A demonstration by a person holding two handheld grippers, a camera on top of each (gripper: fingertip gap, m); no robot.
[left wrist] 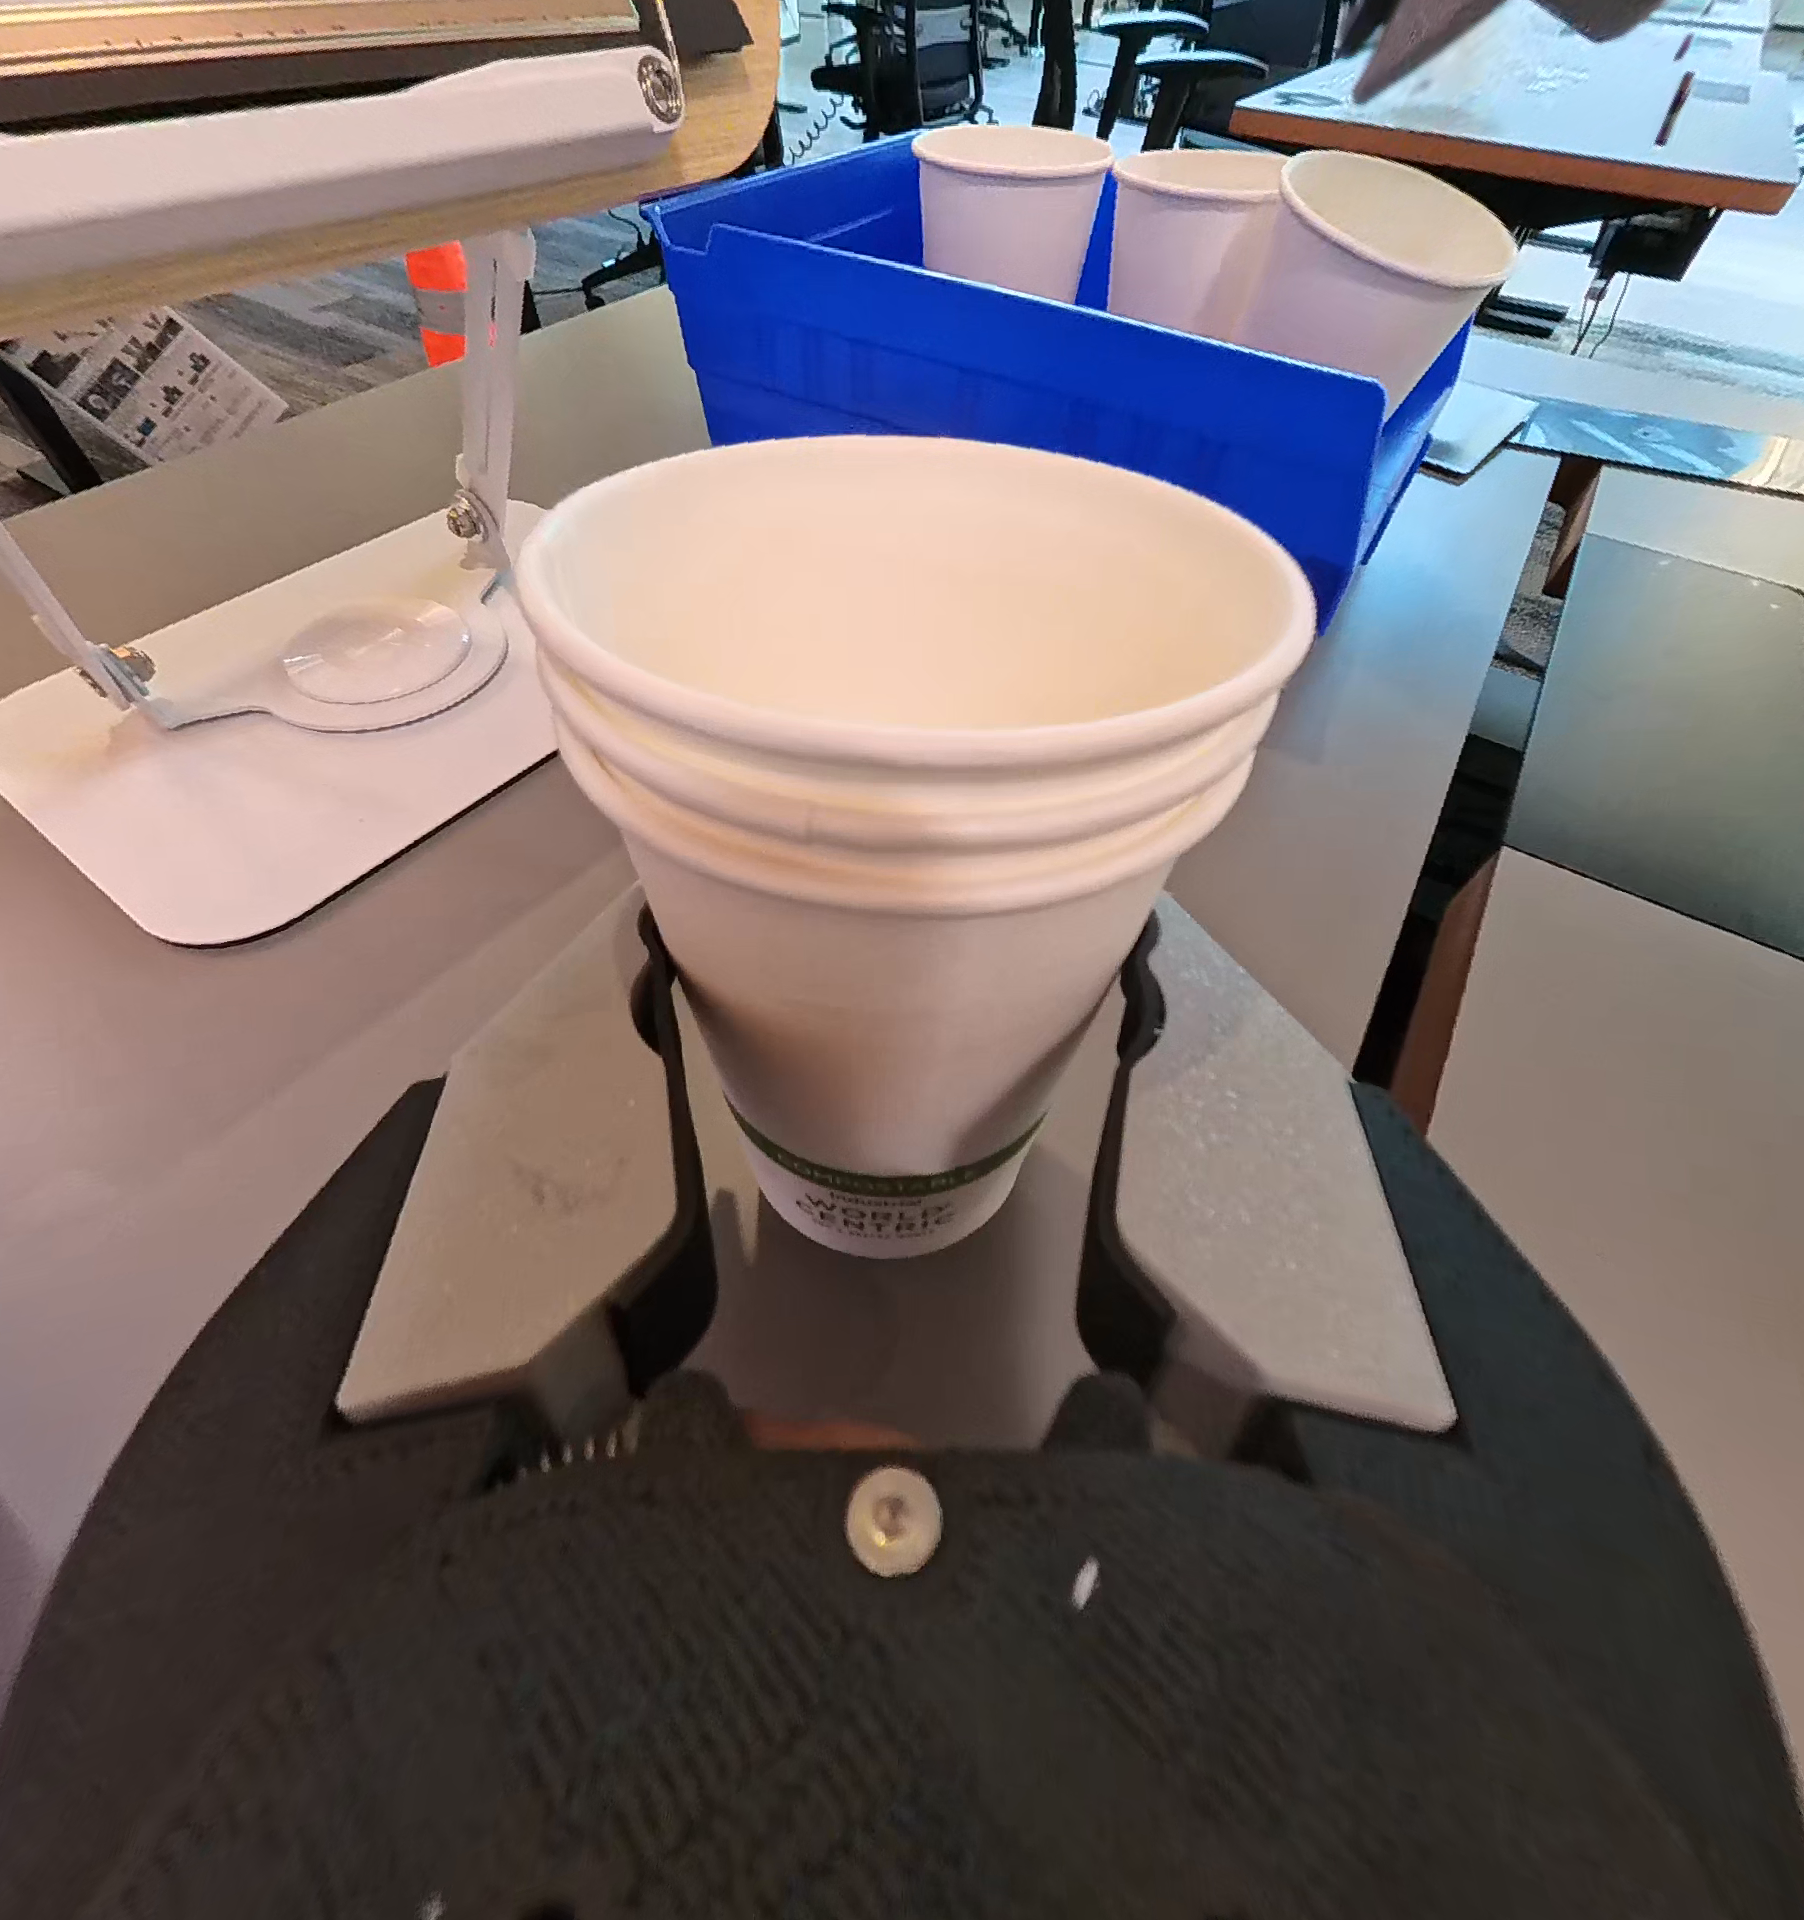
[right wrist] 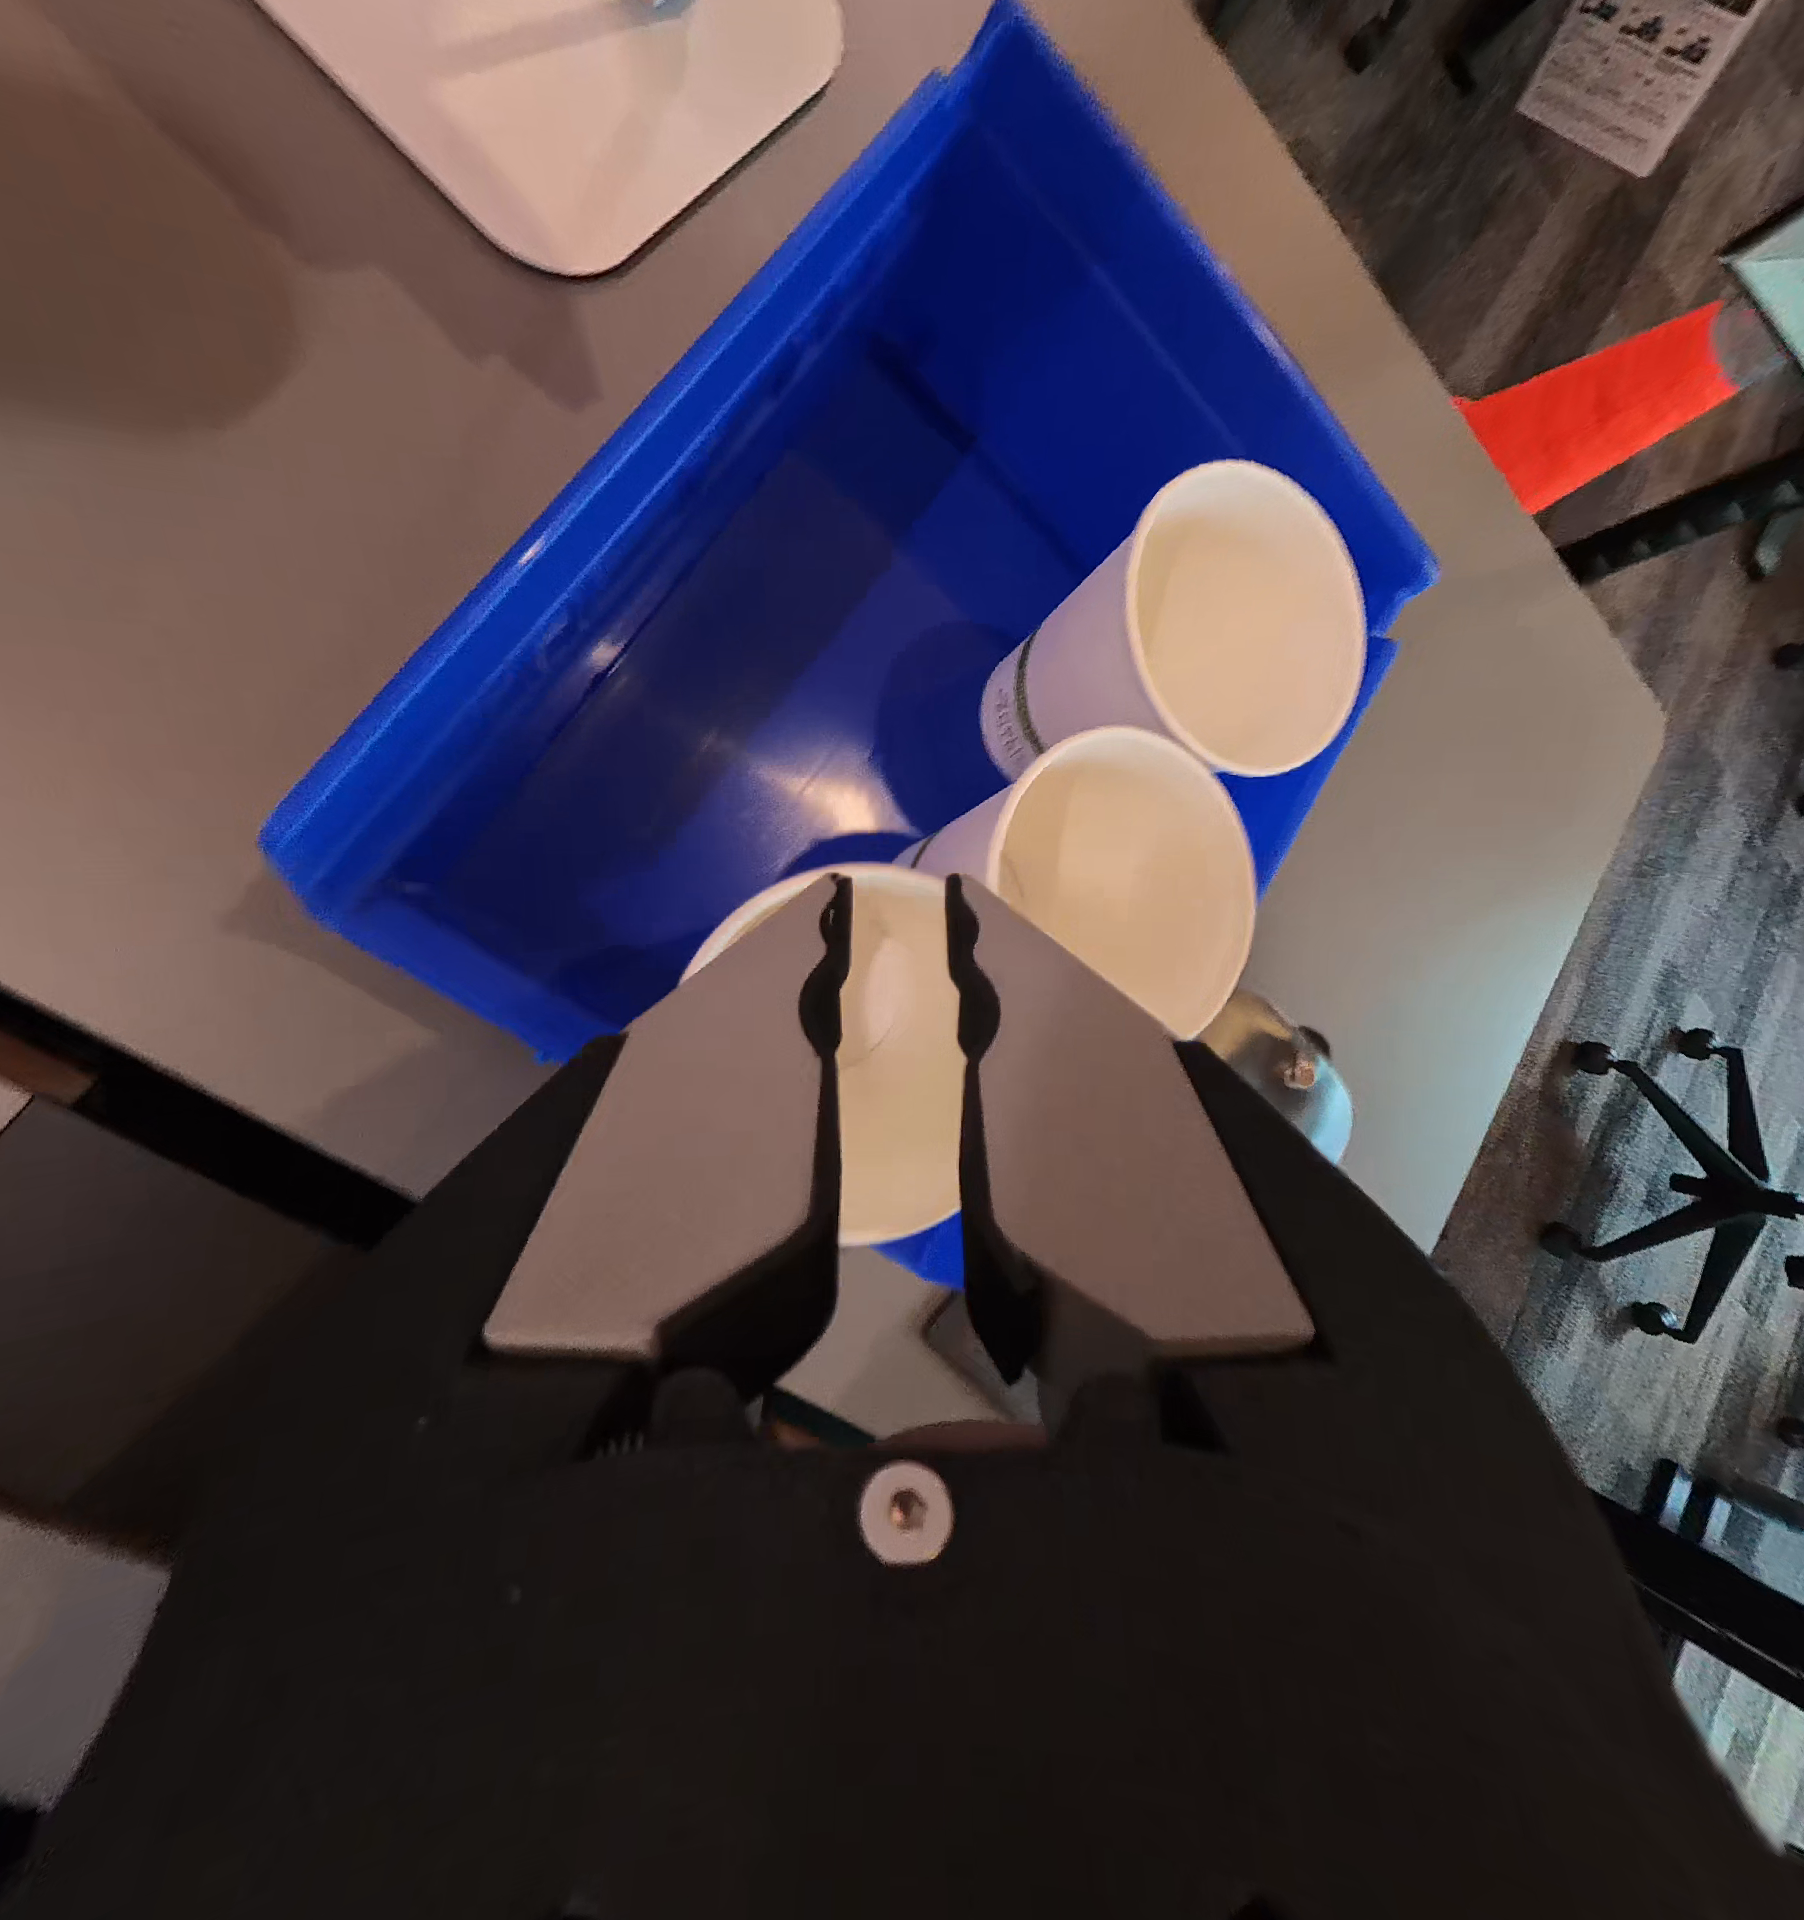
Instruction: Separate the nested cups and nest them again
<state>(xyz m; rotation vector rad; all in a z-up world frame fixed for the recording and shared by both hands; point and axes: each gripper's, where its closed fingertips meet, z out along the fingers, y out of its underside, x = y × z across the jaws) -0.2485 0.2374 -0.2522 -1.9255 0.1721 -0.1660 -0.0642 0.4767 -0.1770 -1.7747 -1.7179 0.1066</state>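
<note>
My left gripper (left wrist: 898, 935) is shut on the lower wall of a stack of nested white paper cups (left wrist: 908, 727), which shows three rims and stands upright above the grey table (left wrist: 202, 1091). Behind it, a blue bin (left wrist: 981, 353) holds three single white cups (left wrist: 1012, 208), the rightmost (left wrist: 1386, 270) leaning outward. My right gripper (right wrist: 895, 894) hovers above the bin (right wrist: 669, 582), looking down. Its fingers are a little apart and empty, over the nearest cup (right wrist: 898, 1122). Two more cups (right wrist: 1126, 883) (right wrist: 1251, 613) stand beyond it.
A white stand base (left wrist: 254, 790) with a hinged arm sits on the table to the left, under a raised panel. A dark mat (left wrist: 1687, 748) lies on the right. The table edge and office chairs (right wrist: 1708, 1174) on the floor are to the right of the bin. The gap from one gripper's tips to the other's is roughly 30 cm.
</note>
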